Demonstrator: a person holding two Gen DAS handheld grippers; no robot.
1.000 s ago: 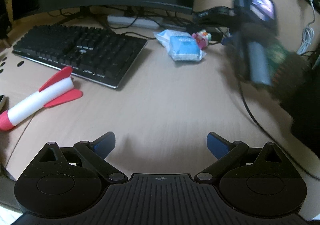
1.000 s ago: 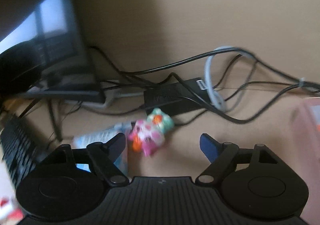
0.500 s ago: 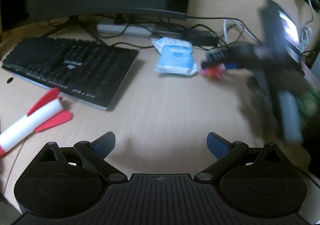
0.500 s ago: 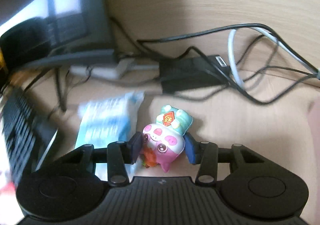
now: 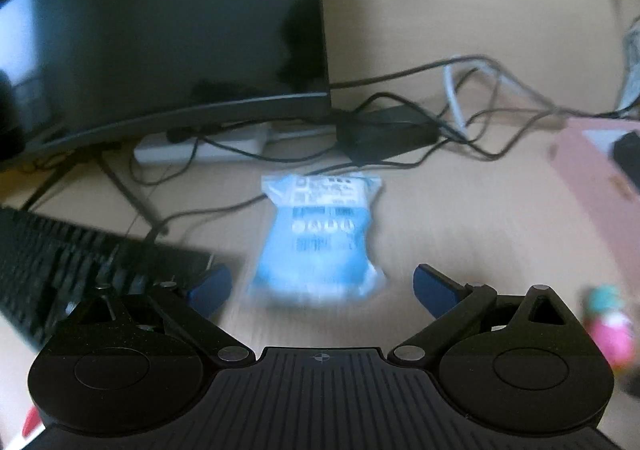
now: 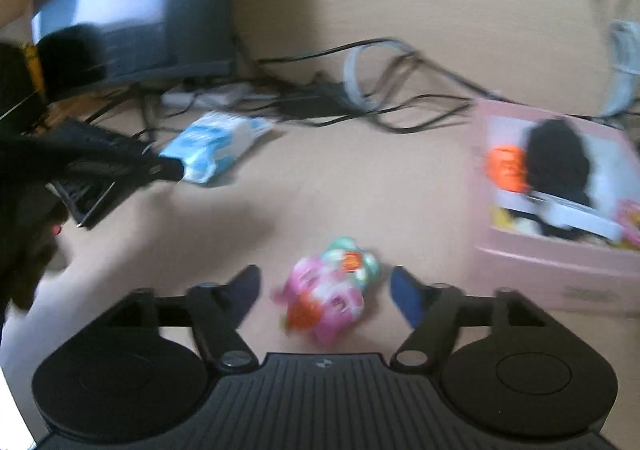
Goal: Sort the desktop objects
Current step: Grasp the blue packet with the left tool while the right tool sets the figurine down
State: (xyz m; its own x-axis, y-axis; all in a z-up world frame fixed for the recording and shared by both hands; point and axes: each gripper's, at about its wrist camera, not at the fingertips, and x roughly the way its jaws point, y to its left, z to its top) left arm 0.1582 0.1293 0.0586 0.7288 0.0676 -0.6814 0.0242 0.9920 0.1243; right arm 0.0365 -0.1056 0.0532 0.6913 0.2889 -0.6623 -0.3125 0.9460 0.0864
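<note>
A blue and white tissue pack (image 5: 318, 238) lies on the desk just ahead of my open left gripper (image 5: 322, 288), between its fingertips' line. It also shows in the right wrist view (image 6: 214, 148). A pink and teal toy figure (image 6: 332, 290) sits between the spread fingers of my right gripper (image 6: 326, 290), apart from both pads; the frame is blurred. The toy also shows at the left wrist view's right edge (image 5: 610, 324). A pink box (image 6: 560, 206) with several items inside stands to the right.
A black keyboard (image 5: 76, 262) lies at the left. A monitor (image 5: 160, 30) stands behind, with a power strip (image 5: 200, 148), a black adapter (image 5: 384, 132) and tangled cables (image 5: 480, 106) along the back wall. My left gripper's body (image 6: 92, 166) shows in the right wrist view.
My right gripper carried the toy back toward the pink box and has opened around it. My left gripper moved forward up to the tissue pack.
</note>
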